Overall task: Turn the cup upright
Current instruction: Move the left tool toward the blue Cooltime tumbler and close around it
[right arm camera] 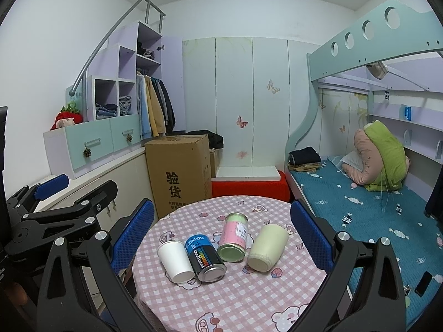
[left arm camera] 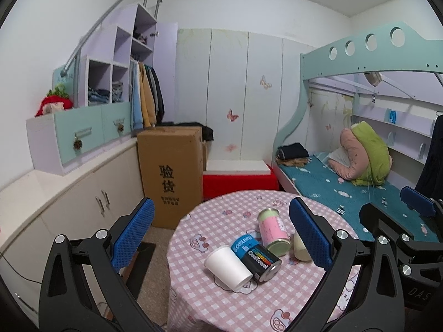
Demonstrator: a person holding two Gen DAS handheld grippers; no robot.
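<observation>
A white paper cup (left arm camera: 228, 267) (right arm camera: 175, 261) lies on its side on the round table with the pink checked cloth (left arm camera: 277, 298) (right arm camera: 243, 298). Beside it lie a black and blue can (left arm camera: 256, 258) (right arm camera: 205, 258), a pink and green can (left arm camera: 273, 231) (right arm camera: 233, 236) and a cream cup (right arm camera: 267, 247), which my left finger partly hides in the left wrist view (left arm camera: 300, 246). My left gripper (left arm camera: 221, 242) is open and empty, above and in front of the cups. My right gripper (right arm camera: 223, 242) is open and empty, likewise held back from them.
A tall cardboard box (left arm camera: 171, 174) (right arm camera: 180, 171) stands behind the table beside a red bench (left arm camera: 239, 184). Low cabinets (left arm camera: 69, 202) run along the left. A bunk bed with a teal sheet (left arm camera: 346, 191) (right arm camera: 373, 210) lies to the right.
</observation>
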